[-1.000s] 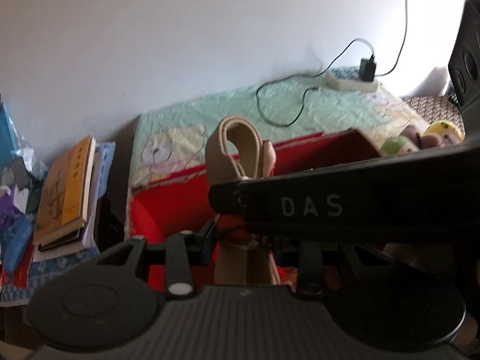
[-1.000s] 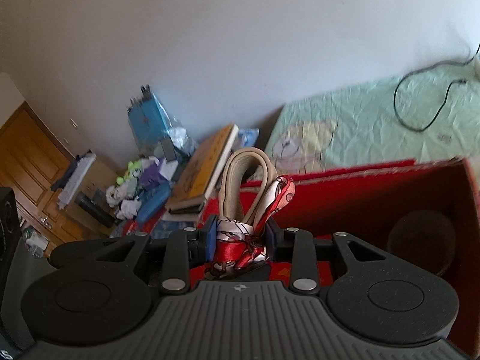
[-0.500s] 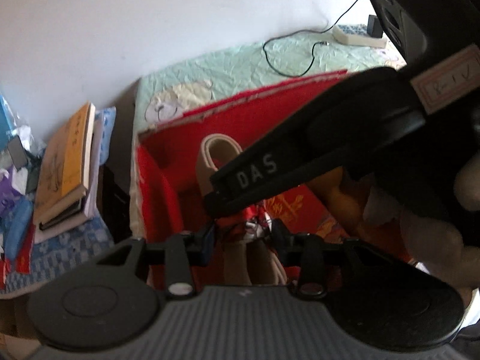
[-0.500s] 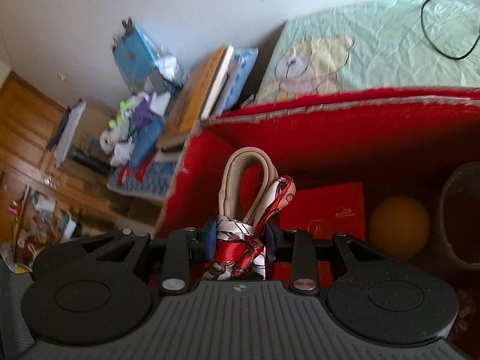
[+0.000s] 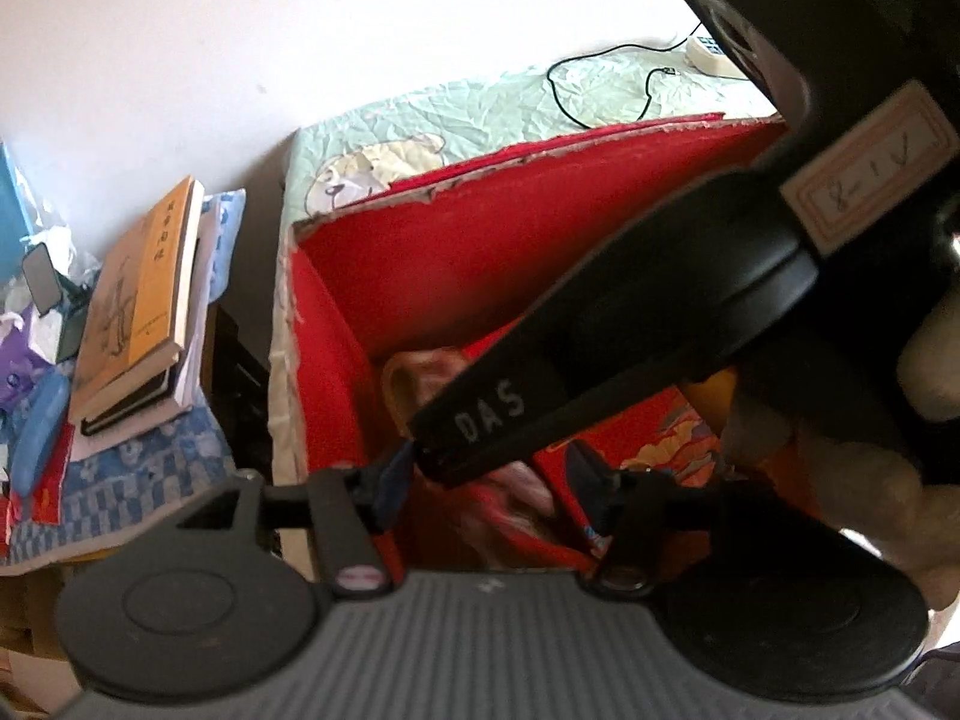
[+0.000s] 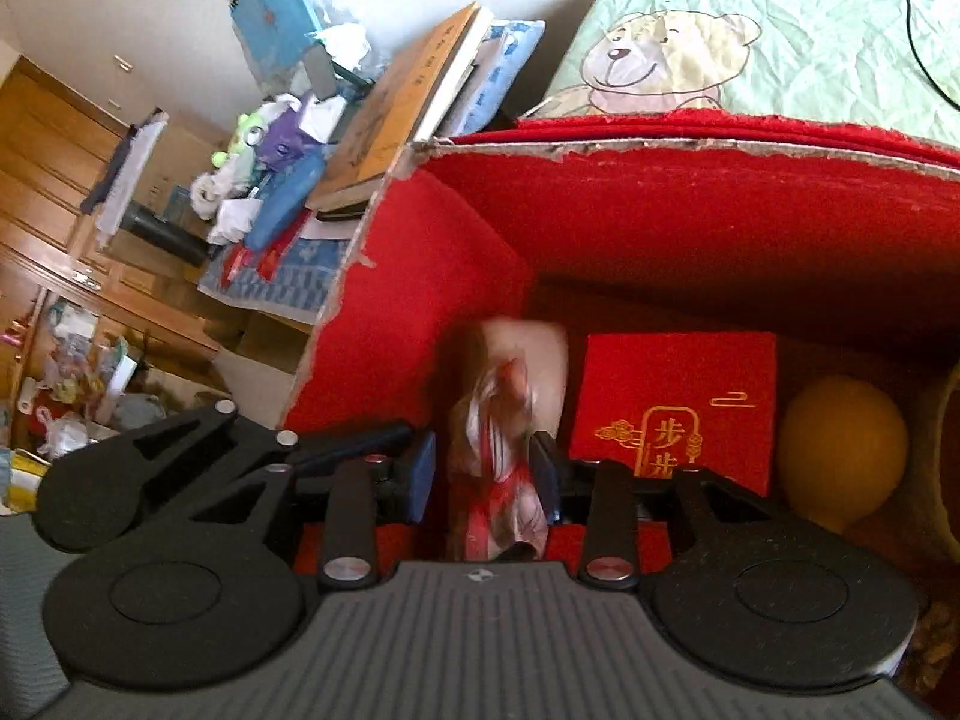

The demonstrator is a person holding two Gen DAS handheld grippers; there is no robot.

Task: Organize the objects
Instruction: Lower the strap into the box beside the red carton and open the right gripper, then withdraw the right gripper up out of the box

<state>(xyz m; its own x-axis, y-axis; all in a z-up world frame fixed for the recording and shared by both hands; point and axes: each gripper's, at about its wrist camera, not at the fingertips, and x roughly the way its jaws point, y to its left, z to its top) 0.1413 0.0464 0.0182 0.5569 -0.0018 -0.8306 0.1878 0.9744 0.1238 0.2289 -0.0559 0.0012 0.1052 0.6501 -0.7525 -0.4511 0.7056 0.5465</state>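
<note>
1. The strap point(image 6: 528, 360) with the red and white scarf point(image 6: 504, 468) tied round it sits in the near left corner of the red box point(image 6: 660, 210), right beside a red card point(image 6: 678, 396) and not far from an orange ball point(image 6: 840, 444)

2. Both grippers have just been opening up. The right gripper point(image 6: 486, 468) has the scarf between its jaws, but the pads look clear of it, so I'd call it let go. Left gripper point(image 5: 486, 480) is spread wide too, bundle loose in the gap

3. Handling-wise it looks light, soft and floppy, so it'll sag and slide; the scarf is probably slippery

4. If it needs another grab, I'd go for the knot where the scarf wraps the strap, the bulkiest bit
</note>
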